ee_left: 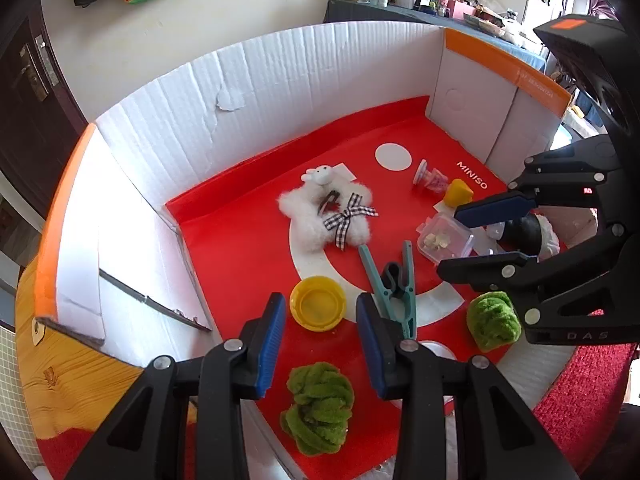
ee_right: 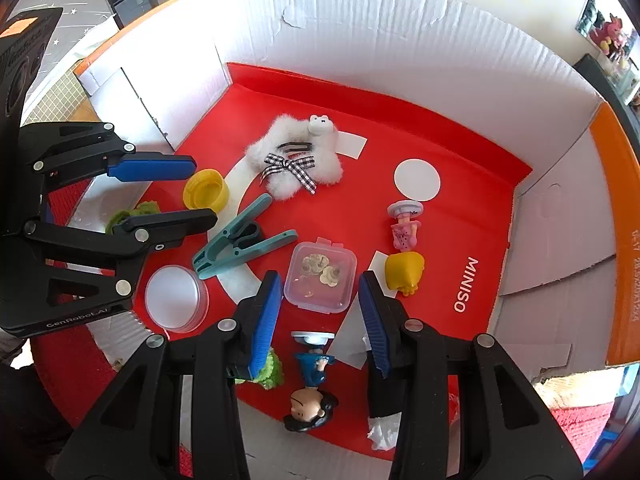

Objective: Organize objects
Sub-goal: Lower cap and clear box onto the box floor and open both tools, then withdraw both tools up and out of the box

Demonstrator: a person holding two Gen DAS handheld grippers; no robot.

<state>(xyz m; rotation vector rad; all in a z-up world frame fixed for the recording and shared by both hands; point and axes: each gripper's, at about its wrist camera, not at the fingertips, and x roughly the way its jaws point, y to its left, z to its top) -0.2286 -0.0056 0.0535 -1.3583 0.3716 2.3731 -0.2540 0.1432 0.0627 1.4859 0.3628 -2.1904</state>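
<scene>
Small objects lie on the red floor of a white cardboard box (ee_left: 248,76). My left gripper (ee_left: 320,344) is open and empty above a yellow lid (ee_left: 318,303) and a green fuzzy ball (ee_left: 318,408). A teal clothes peg (ee_left: 394,286) lies beside its right finger. My right gripper (ee_right: 320,320) is open and empty just in front of a clear small box of pins (ee_right: 320,276), with a blue-dressed figurine (ee_right: 310,384) below between its fingers. The right gripper also shows in the left wrist view (ee_left: 476,240), around the clear box (ee_left: 444,240).
A white fluffy toy with a checked bow (ee_right: 296,152), a pink figurine (ee_right: 406,226), a yellow toy (ee_right: 404,270), a round clear dish (ee_right: 176,298) and a second green ball (ee_left: 494,320) lie about. The box walls stand close on three sides.
</scene>
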